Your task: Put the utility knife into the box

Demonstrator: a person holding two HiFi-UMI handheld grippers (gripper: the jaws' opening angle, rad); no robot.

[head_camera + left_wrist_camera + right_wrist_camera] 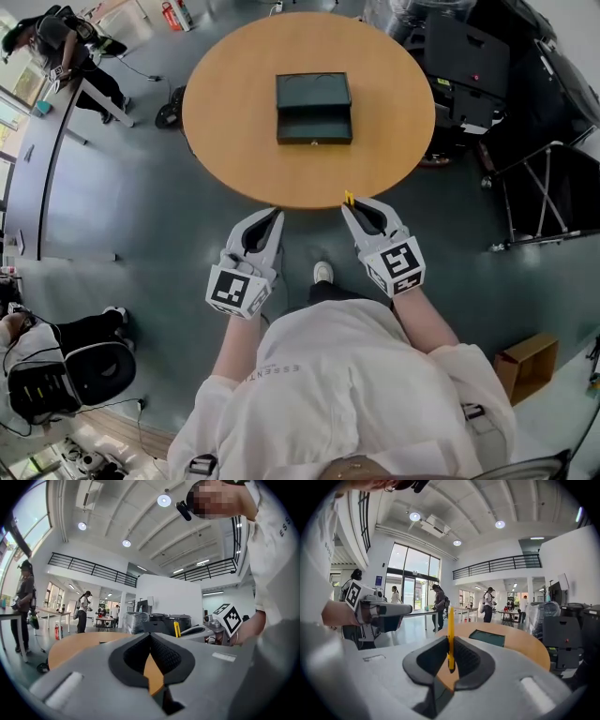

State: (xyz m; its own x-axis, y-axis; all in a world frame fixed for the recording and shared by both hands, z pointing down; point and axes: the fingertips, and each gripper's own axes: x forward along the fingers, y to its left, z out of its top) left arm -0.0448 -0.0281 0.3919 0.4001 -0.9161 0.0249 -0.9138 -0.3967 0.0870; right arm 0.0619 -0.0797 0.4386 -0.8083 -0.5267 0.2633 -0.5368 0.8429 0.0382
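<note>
A dark green box [313,108] sits open near the middle of the round wooden table [234,141]; it also shows in the right gripper view as a flat dark box [487,637] beyond the jaws. My right gripper [349,208] hovers at the table's near edge, shut on a yellow utility knife [349,198]. That knife [451,630] stands upright between the pads, its upper end sticking out above them. My left gripper [277,216] is beside it to the left, just short of the table edge. Its jaws meet at the tips with nothing between them [150,637].
Black cases and equipment [469,66] stand to the right of the table, with a metal folding stand [544,187] beyond. A cardboard box [528,364] lies on the floor at lower right. A person [66,47] stands by a long table at far left.
</note>
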